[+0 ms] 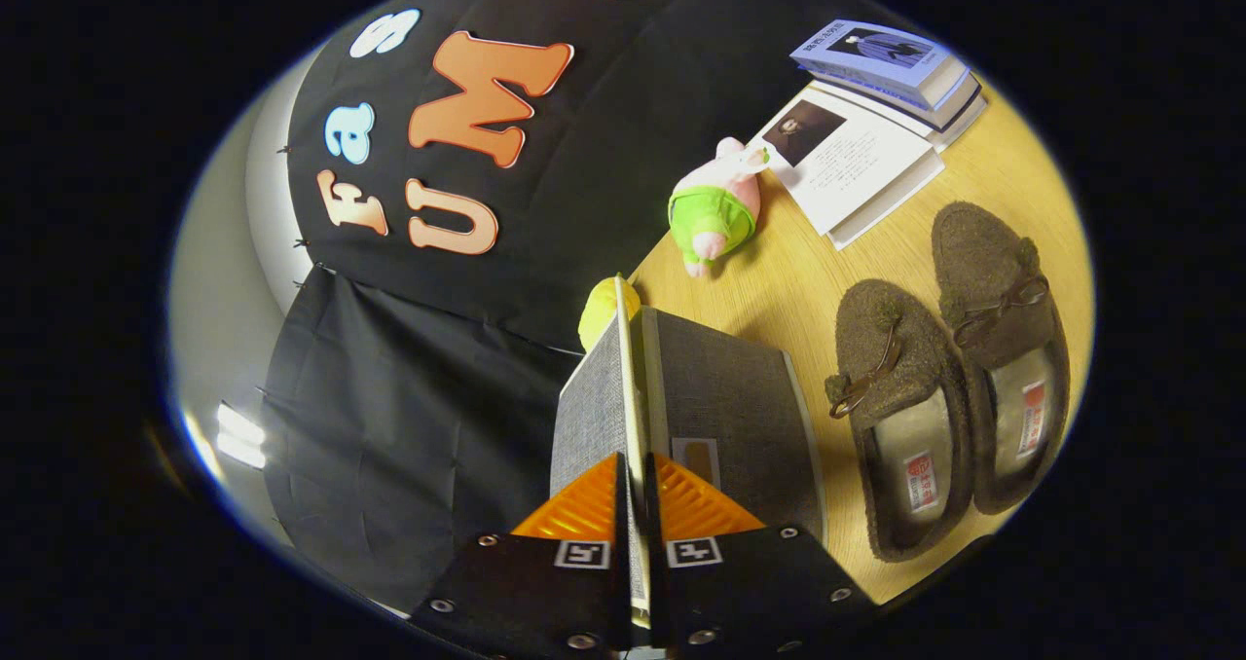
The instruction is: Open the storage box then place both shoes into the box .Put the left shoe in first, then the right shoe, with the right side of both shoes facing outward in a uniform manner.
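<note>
My gripper [634,475] is shut on the thin edge of the storage box lid [592,407], a grey fabric panel with a pale rim that runs ahead from between my fingers. The grey fabric storage box [730,397] stands on the wooden table [779,290] just beside the lid. Two brown felt slippers lie side by side past the box, toes pointing away: the nearer shoe [900,407] is next to the box, the farther shoe [1003,348] beyond it. Both show pale insoles with red labels.
A pink plush toy in a green shirt [715,207] lies beyond the box. Something yellow [605,311] peeks out behind the lid's far end. A stack of books [876,115] sits at the table's far side. The black cloth wall hangs on the other side of the lid.
</note>
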Tool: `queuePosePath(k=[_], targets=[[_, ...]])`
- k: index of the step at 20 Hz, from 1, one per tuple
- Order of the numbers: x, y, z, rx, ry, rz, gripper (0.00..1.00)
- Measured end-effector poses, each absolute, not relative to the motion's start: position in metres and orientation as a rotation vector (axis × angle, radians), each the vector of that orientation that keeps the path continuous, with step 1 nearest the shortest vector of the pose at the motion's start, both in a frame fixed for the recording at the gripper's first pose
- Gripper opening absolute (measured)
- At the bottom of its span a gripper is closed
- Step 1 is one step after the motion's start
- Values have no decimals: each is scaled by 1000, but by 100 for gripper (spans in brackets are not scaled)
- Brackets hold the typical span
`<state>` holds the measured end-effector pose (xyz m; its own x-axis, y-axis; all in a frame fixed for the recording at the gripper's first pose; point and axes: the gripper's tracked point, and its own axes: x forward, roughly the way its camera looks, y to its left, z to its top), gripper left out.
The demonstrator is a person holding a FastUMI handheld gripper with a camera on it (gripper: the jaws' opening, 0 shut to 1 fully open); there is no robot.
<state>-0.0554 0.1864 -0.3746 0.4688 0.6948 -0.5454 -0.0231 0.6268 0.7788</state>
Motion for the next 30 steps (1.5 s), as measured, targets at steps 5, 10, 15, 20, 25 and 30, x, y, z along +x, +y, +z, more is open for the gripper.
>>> queuePosePath(k=[5, 10, 15, 20, 25, 30], targets=[[-58, 200, -329, 789, 933, 522, 1], [-62, 235, -280, 796, 852, 526, 1], [-72, 283, -248, 730, 803, 503, 1], [-81, 338, -233, 710, 777, 495, 2], [-92, 395, -240, 689, 798, 513, 2], [-110, 456, -247, 606, 825, 602, 14]])
